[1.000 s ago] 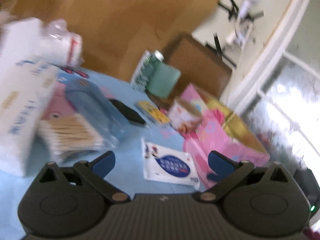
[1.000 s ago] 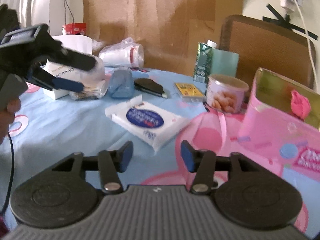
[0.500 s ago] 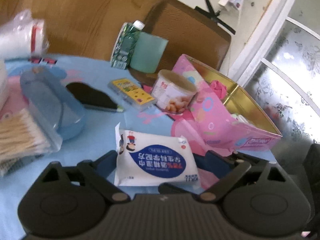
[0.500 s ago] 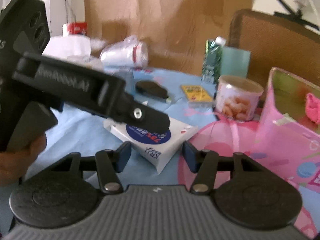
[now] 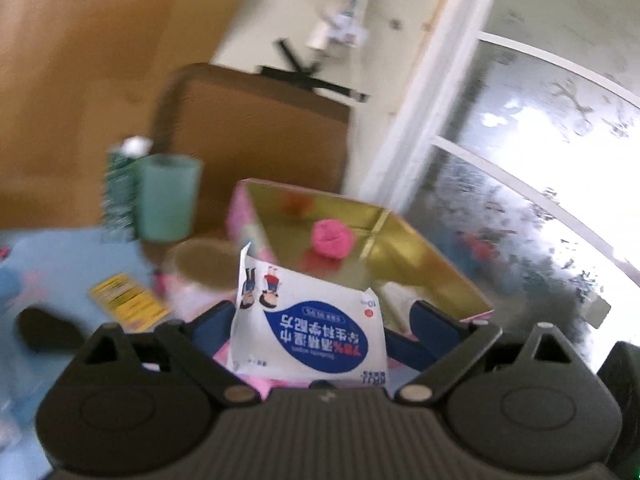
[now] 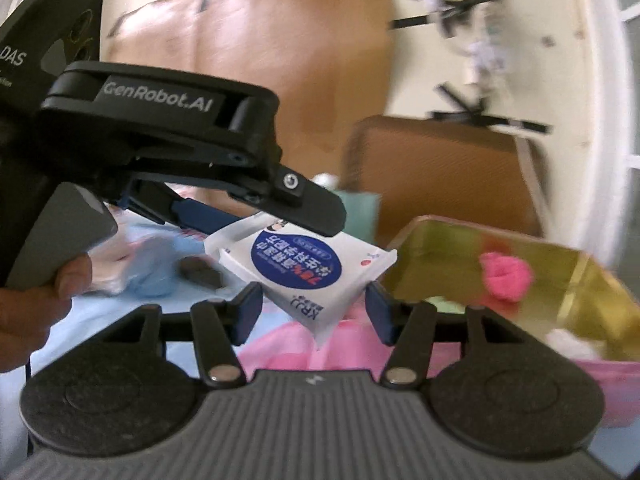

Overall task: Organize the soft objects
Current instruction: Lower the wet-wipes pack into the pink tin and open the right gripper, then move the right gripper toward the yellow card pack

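Gripped by the left gripper (image 5: 320, 320), the wipes pack (image 5: 310, 328) is held above the desk (image 5: 60, 264) near the pink box (image 5: 420, 256); right gripper (image 6: 312, 308) jaws open, empty. Pink ball (image 5: 333, 239) already boxed; drop pending.

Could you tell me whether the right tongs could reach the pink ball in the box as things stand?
Probably not directly: the wipes pack, held by the left tongs, hangs before the right tongs; the pink ball lies beyond in the open box.
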{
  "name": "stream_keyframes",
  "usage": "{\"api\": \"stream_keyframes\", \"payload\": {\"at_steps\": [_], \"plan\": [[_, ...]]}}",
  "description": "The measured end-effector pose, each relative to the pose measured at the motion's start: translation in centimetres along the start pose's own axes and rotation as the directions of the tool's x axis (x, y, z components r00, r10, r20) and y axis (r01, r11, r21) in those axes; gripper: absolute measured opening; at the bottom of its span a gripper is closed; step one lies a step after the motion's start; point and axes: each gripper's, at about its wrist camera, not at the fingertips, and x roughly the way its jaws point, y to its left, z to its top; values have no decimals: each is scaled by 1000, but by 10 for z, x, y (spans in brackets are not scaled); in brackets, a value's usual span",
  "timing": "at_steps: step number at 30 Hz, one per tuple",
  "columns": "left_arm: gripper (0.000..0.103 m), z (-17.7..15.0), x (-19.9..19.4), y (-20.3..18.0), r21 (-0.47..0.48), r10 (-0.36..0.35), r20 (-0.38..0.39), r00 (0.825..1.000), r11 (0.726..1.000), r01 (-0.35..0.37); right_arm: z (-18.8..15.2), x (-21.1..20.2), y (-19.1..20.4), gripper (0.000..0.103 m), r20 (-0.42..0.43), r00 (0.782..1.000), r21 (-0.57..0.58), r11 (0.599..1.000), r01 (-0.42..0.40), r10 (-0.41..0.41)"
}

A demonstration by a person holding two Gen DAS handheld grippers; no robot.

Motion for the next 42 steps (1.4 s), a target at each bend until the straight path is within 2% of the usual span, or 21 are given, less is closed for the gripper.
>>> {"api": "stream_keyframes", "payload": {"at_steps": [3, 5, 7, 8, 9, 12, 18, 21, 25, 30, 31, 33, 36, 38, 42], "plan": [[99, 14, 31, -28, 56, -27, 9, 1000, 998, 26, 1, -1, -29, 60, 13, 996, 31, 996, 86, -87], [103, 18, 50, -41, 101, -6, 14, 1000, 995, 5, -2, 7, -45, 61, 19, 987, 33, 987, 158, -159], [103, 18, 65, -45, 96, 46, -14, 999, 994, -45, -6, 22, -59, 61, -17, 956, 26, 956, 293, -293], [103, 17, 66, -43, 73, 45, -29, 999, 996, -42, -8, 27, -66, 61, -36, 944, 38, 943, 330, -329], [103, 13, 63, -38, 47, 28, -34, 999, 999, -26, -12, 25, -71, 61, -41, 943, 64, 941, 333, -331], [103, -3, 45, -25, 39, 42, -37, 998, 998, -41, -21, 15, -79, 61, -32, 951, 148, 939, 310, -308], [103, -40, -13, 16, -5, 72, -38, 997, 997, -72, -25, 5, -56, 61, 17, 968, 158, 957, 244, -250], [103, -64, -46, 40, -15, 126, -49, 991, 992, -127, -18, 2, -36, 61, 40, 983, 138, 975, 172, -179], [103, -90, -85, 73, -14, 245, -52, 968, 969, -246, -10, 12, 1, 61, 29, 999, 78, 996, 39, -41], [103, -106, -113, 108, -34, 367, -20, 930, 929, -368, -1, 47, 48, 60, -42, 994, -9, 995, -99, 98], [103, -108, -114, 115, -56, 368, -22, 930, 928, -369, 3, 58, 55, 60, -59, 991, -26, 992, -124, 122], [102, -108, -115, 127, -120, 333, -24, 943, 935, -333, 9, 84, 68, 60, -108, 981, -50, 984, -168, 162], [103, -106, -119, 136, -167, 288, 6, 958, 945, -283, 13, 121, 85, 59, -182, 969, -112, 975, -191, 169], [103, -107, -122, 140, -188, 260, 23, 965, 949, -252, 16, 143, 90, 56, -206, 968, -140, 974, -176, 145], [103, -107, -125, 142, -211, 227, 50, 973, 954, -212, 29, 181, 87, 56, -239, 966, -103, 986, -129, 101]]}}
